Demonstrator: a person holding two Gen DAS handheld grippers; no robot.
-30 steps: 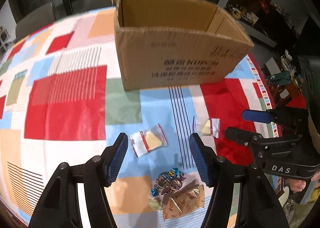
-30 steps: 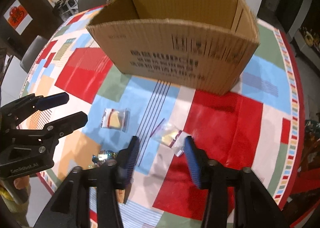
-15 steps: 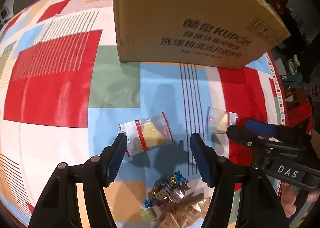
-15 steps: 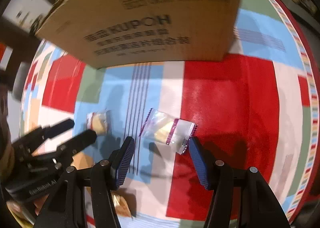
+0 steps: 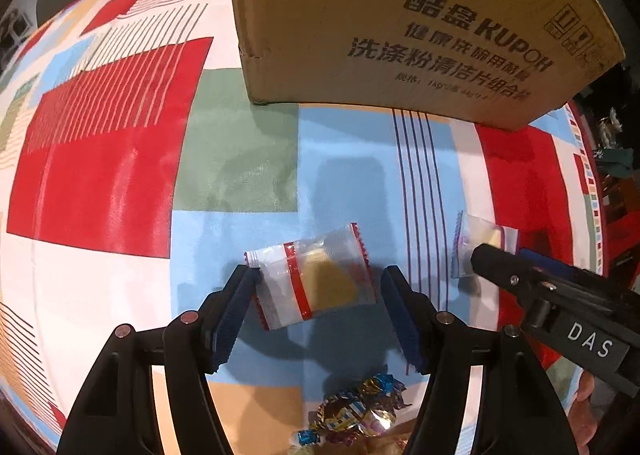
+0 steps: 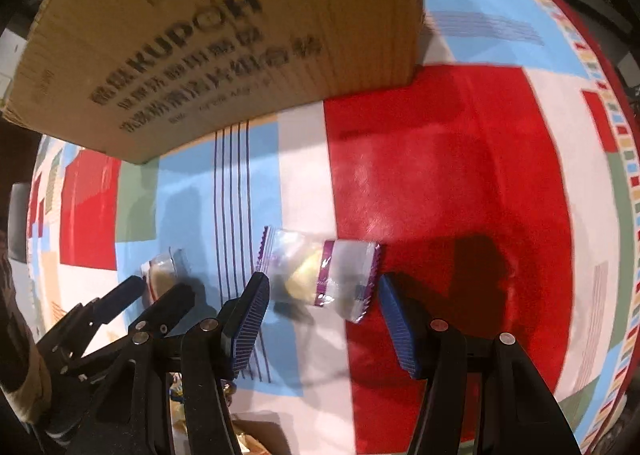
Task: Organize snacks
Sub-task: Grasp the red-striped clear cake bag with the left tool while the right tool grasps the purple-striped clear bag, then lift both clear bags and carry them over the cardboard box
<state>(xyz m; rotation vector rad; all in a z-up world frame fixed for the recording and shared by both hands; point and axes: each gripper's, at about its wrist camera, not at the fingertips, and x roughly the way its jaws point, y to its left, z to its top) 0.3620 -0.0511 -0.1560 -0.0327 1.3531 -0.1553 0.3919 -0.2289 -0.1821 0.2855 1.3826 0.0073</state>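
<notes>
Straddling a red-striped snack packet [image 5: 316, 281], the left gripper [image 5: 318, 313] stands unclenched, while the right gripper [image 6: 322, 319], equally spread, brackets a purple-striped packet [image 6: 320, 275] near the cardboard box [image 5: 400, 23].

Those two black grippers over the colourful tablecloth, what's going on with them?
A person is sorting snacks with a handheld gripper in each hand. The left gripper is open, straddling a clear red-striped snack packet that lies flat on the patchwork tablecloth. The right gripper is open too, around a clear purple-striped snack packet. Neither packet is gripped yet. A brown cardboard box stands just beyond, and foil-wrapped candies sit nearer the left gripper.
</notes>
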